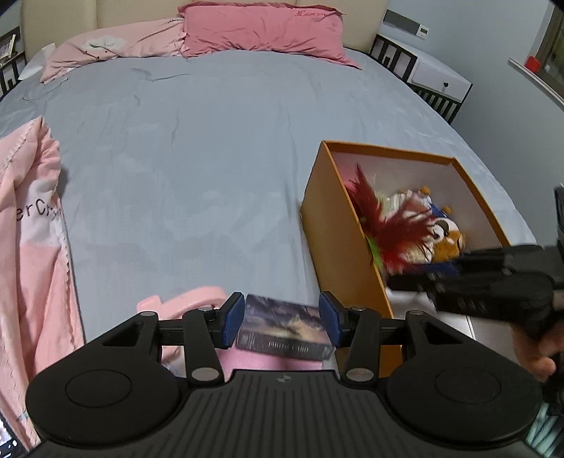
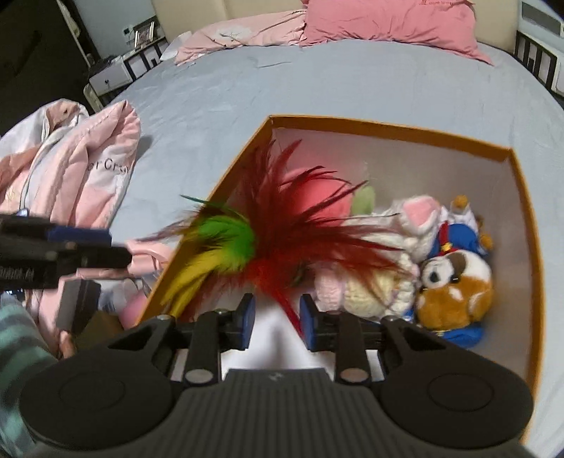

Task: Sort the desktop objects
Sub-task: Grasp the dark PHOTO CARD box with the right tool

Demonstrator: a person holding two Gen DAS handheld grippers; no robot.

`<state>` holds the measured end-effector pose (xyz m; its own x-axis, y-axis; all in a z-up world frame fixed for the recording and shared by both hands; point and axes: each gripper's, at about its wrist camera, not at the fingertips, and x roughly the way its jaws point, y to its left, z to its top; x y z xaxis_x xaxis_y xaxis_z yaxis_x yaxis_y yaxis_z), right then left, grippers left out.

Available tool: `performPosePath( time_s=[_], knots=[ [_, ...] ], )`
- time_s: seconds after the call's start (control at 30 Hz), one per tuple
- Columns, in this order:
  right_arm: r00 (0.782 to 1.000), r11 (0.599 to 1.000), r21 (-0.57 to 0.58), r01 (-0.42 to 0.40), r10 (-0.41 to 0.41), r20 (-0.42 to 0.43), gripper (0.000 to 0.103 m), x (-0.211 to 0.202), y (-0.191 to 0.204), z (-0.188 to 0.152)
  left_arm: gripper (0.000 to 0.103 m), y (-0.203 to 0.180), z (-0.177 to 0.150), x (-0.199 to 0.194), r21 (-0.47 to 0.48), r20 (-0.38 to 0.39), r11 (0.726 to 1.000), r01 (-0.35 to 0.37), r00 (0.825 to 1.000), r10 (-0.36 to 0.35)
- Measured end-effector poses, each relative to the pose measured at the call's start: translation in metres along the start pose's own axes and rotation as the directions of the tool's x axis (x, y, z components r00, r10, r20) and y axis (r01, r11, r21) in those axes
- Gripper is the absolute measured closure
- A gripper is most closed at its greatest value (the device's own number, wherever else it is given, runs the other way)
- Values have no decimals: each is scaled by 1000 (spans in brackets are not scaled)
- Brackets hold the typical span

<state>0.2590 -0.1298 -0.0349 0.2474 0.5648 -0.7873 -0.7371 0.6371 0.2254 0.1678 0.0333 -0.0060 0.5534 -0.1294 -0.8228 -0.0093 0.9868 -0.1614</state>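
Note:
An orange box [image 1: 338, 225] [image 2: 521, 197] stands on the grey bed and holds plush toys [image 2: 454, 278] and a red, green and yellow feather toy [image 2: 282, 229] [image 1: 394, 225]. My right gripper [image 2: 276, 319] is open over the box's near end; the feather toy's thin red stem runs between its blue pads [image 2: 246, 310], untouched. My left gripper [image 1: 282, 319] is open to the left of the box, its pads on either side of a dark photo card pack [image 1: 285, 327] without clearly pressing it. Each gripper shows at the edge of the other's view.
A pink garment [image 1: 31, 253] lies bunched at the bed's left side. A pink item [image 1: 197, 296] lies by the left gripper. Pink pillows [image 1: 261, 28] sit at the headboard. White nightstands [image 1: 437, 77] flank the bed. The grey sheet [image 1: 211, 158] stretches ahead.

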Motion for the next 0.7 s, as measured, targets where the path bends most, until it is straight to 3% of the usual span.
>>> performPosePath(
  time_s=[0.1,0.2,0.37,0.5,0.7],
  knots=[
    [998,999,24,42,-44,46,86,-3,8,1,49,3,-8,-11,-5,0,1000,-3,1000,3],
    [991,999,45,31,-36,127,87,-22,19,-5,49,11,-14,-25,-16,12,1000,-15,1000,16],
    [978,998,-42,47,-38,207,87,-55,54,-21,49,28,-25,-44,-39,0,998,-41,999,41],
    [981,989,-145,-5,33,193,87,-68,82,-33,49,36,-37,-48,-24,-41,996,-81,996,79],
    [987,945,-324,-42,90,134,86,-66,131,-54,48,44,-61,-54,-24,-82,997,-72,994,70]
  ],
)
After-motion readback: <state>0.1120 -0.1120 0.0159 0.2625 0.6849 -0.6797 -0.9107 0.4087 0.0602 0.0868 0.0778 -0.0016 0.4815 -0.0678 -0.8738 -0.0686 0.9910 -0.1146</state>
